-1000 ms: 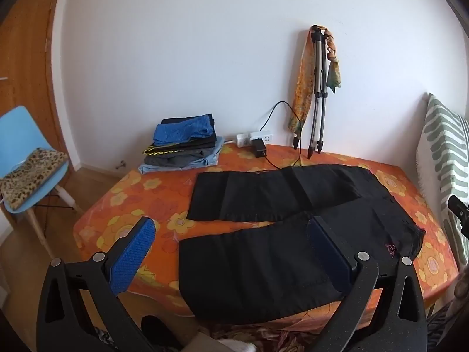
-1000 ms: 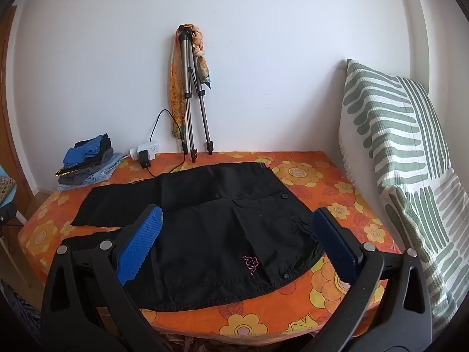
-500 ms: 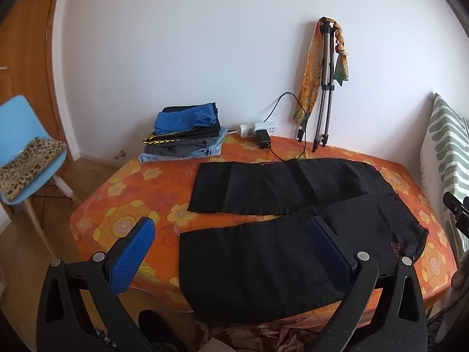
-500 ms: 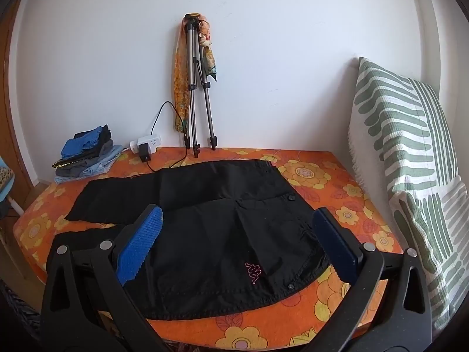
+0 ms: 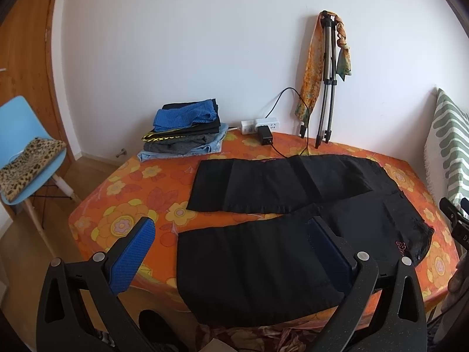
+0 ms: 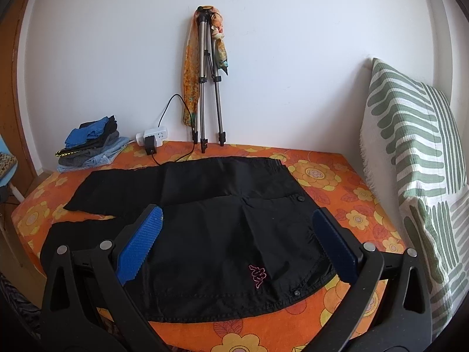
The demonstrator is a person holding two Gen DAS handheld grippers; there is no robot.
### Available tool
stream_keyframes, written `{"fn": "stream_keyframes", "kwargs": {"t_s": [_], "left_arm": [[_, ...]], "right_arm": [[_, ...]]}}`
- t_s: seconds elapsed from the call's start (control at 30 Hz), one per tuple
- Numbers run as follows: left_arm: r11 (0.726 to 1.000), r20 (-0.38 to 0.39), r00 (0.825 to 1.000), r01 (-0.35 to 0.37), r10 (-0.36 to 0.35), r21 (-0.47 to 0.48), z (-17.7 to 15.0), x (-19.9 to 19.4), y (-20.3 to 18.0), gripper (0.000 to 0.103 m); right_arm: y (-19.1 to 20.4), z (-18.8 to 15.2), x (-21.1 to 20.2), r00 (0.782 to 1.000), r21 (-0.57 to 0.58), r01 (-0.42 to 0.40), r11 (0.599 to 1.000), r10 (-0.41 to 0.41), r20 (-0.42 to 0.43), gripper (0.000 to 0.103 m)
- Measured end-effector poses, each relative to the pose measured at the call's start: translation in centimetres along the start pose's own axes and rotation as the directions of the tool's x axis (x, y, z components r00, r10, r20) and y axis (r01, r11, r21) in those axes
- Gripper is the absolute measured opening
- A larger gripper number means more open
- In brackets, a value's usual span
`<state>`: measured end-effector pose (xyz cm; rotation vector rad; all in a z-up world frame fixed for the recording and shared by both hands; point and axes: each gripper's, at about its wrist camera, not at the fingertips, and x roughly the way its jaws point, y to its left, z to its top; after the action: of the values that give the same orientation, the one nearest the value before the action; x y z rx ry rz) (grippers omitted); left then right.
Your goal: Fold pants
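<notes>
Black pants (image 5: 272, 205) (image 6: 222, 214) lie flat on a table under an orange flowered cloth (image 5: 123, 205) (image 6: 346, 205). The legs spread to the left, the waist lies at the right with a small pink logo (image 6: 258, 275). My left gripper (image 5: 231, 249) hovers open above the near leg's cuff end, holding nothing. Over the waist end my right gripper (image 6: 237, 237) also stands open and empty. A black part of the right gripper's body shows at the left wrist view's right edge.
A stack of folded clothes (image 5: 184, 135) (image 6: 91, 143) sits at the table's back left. A power strip with a charger (image 5: 261, 127) and a tripod with scarves (image 5: 325, 82) (image 6: 208, 79) stand by the wall. A blue chair (image 5: 26, 152) is left, a striped cushion (image 6: 410, 176) right.
Both grippers have risen and tilted slightly, so the table sits lower in each view. The pants lie as before and both grippers stay open.
</notes>
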<state>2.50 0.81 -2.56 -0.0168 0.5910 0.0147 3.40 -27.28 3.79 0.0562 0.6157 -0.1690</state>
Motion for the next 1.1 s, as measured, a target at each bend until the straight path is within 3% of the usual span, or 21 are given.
{"fn": "stream_keyframes", "kwargs": {"t_s": [1.1], "left_arm": [[1.0,0.025,1.0,0.001,-0.002,0.022,-0.1,-0.5,-1.0,0.099]], "right_arm": [[-1.4,-0.8,0.4,1.0,0.043,0.001,0.999,0.001,-0.029,0.103]]}}
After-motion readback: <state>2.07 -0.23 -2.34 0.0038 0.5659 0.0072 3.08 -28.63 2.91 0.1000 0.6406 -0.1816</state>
